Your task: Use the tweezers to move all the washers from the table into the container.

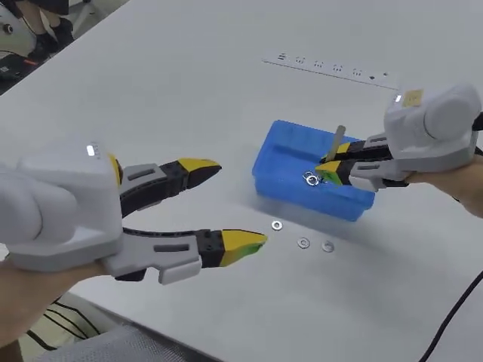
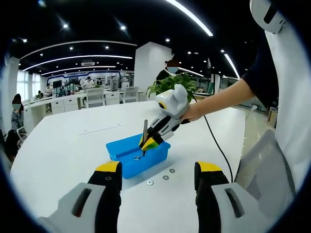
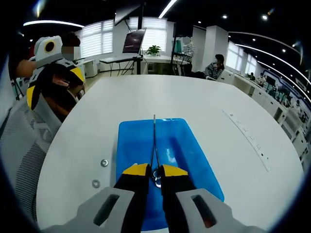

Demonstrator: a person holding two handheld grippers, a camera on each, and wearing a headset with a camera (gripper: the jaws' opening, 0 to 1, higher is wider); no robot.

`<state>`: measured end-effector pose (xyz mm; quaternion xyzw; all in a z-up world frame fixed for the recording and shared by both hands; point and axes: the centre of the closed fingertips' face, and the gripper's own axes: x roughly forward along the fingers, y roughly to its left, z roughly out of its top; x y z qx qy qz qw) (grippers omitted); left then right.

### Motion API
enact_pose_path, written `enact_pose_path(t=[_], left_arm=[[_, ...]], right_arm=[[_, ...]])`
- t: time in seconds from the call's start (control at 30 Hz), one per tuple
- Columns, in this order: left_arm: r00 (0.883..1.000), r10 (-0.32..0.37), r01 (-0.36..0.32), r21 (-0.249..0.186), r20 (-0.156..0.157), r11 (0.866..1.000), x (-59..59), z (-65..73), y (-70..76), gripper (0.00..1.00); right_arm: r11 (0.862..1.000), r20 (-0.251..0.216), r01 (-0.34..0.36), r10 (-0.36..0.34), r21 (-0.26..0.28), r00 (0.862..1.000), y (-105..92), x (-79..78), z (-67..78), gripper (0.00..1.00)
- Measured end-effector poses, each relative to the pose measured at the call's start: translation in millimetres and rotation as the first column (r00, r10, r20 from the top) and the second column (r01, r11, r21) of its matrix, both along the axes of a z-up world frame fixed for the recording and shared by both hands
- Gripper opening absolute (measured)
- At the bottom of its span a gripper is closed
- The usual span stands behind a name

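Note:
My right gripper [image 1: 330, 167] is shut on the metal tweezers [image 1: 339, 139] above the blue container [image 1: 287, 162]. In the right gripper view the tweezers [image 3: 154, 138] run forward from the shut gripper [image 3: 155, 171] over the container [image 3: 175, 145]. Small washers [image 1: 311, 179] lie by the tweezer tips; whether one is pinched I cannot tell. Three washers [image 1: 303, 243] rest on the white table in front of the container, and in the left gripper view they [image 2: 165, 177] show too. My left gripper [image 1: 226, 207] hovers open and holds nothing, to the left of the container [image 2: 127, 162].
A white power strip [image 1: 332, 69] lies on the table beyond the container. A black cable [image 1: 453, 317] trails off the table's right edge. A mesh chair back [image 1: 113, 343] sits at the near edge. Desks, a plant and seated people fill the room behind.

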<state>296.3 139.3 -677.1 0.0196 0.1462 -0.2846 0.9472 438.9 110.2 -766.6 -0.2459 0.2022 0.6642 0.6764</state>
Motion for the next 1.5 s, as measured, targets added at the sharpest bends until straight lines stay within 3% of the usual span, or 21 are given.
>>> enact_pose_path(t=[0.13, 0.23, 0.53, 0.77, 1.03, 1.1, 1.17, 1.27, 1.5], left_arm=[[1.000, -0.006, 0.006, 0.002, -0.001, 1.000, 1.9, -0.1, -3.1, 0.65], [1.000, -0.006, 0.006, 0.007, 0.001, 1.000, 4.2, 1.2, -3.8, 0.65], [1.000, -0.009, 0.009, 0.009, 0.001, 1.000, 8.9, 3.0, -4.8, 0.64], [1.000, -0.013, 0.013, -0.001, 0.002, 1.000, 21.0, 4.4, -6.7, 0.63], [0.998, -0.055, 0.054, 0.029, 0.033, 0.998, 59.5, 17.3, -11.8, 0.61], [0.997, -0.061, 0.059, 0.052, 0.042, 0.997, 70.1, 19.2, -12.7, 0.58], [0.994, -0.081, 0.072, 0.114, 0.079, 0.991, 83.7, 23.3, -14.8, 0.53], [0.992, -0.105, 0.098, 0.091, 0.075, 0.991, 96.3, 26.6, -24.7, 0.52], [0.980, -0.191, 0.182, 0.134, 0.058, 0.974, 112.1, 22.1, -44.0, 0.51]], right_arm=[[1.000, -0.013, 0.001, -0.001, 0.002, 1.000, -3.3, -2.9, -0.8, 0.10], [1.000, 0.010, -0.006, 0.006, 0.000, 1.000, -5.7, -2.3, 0.8, 0.09], [0.999, -0.008, 0.041, -0.041, 0.020, 0.999, -8.6, 1.7, 10.5, 0.08], [1.000, 0.035, -0.015, 0.015, -0.003, 0.999, -7.3, -11.2, 15.0, 0.08], [0.998, 0.087, -0.062, 0.064, -0.028, 0.994, -3.9, -17.9, 17.7, 0.08], [0.997, 0.098, -0.073, 0.076, -0.031, 0.992, -2.8, -19.7, 19.1, 0.08], [0.996, 0.105, -0.080, 0.083, -0.034, 0.991, -2.0, -21.2, 20.0, 0.08], [0.995, 0.113, -0.092, 0.095, -0.032, 0.989, -0.3, -24.1, 22.5, 0.08], [0.994, 0.126, -0.107, 0.110, -0.027, 0.986, 2.2, -27.0, 26.7, 0.08]])
